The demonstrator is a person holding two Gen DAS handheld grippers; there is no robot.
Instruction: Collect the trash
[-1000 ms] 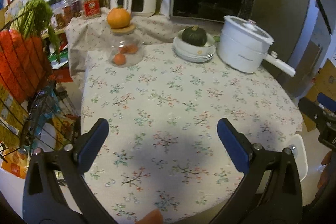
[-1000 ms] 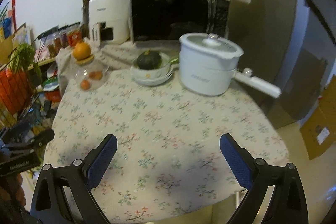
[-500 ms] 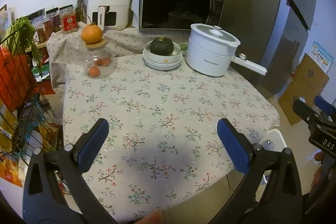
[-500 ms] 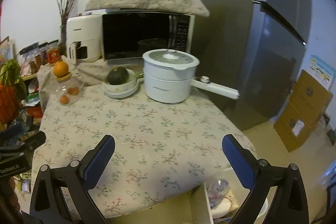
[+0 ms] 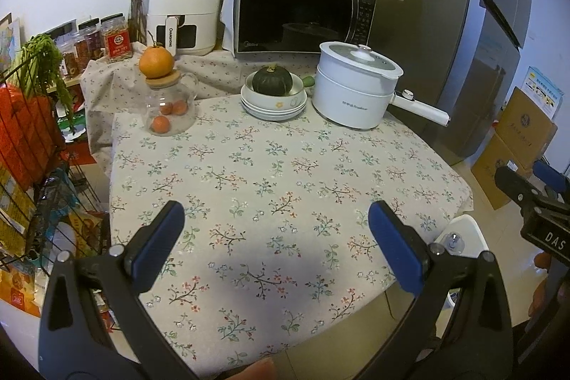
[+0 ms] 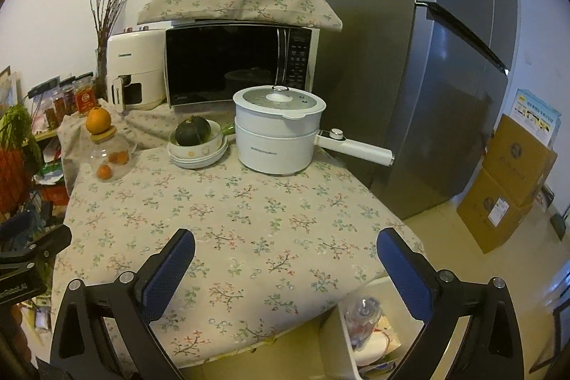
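Note:
My left gripper [image 5: 276, 219] hangs open over the near part of the flower-patterned tablecloth [image 5: 270, 166], with nothing between its blue pads. My right gripper [image 6: 285, 248] is also open and holds nothing, above the table's near right corner. A white trash bin [image 6: 342, 337] stands on the floor beside that corner. Inside it lie a crushed clear plastic bottle [image 6: 363, 312] and some paper scraps. In the left wrist view the bin [image 5: 466, 230] shows past the table edge, with the right gripper [image 5: 534, 202] beside it. No loose trash shows on the cloth.
At the table's back stand a white electric pot [image 6: 278, 138] with a long handle, stacked bowls holding a green squash [image 6: 192, 130], and a glass jar [image 6: 107, 159] topped by an orange. Microwave [image 6: 231, 63], air fryer, fridge [image 6: 445, 77], cardboard boxes [image 6: 506, 180] and a wire rack [image 5: 28, 138] surround it.
Both grippers have drawn back and up from the table, so more of the room shows. The white bin with the bottle has come into the right wrist view. Both stay open.

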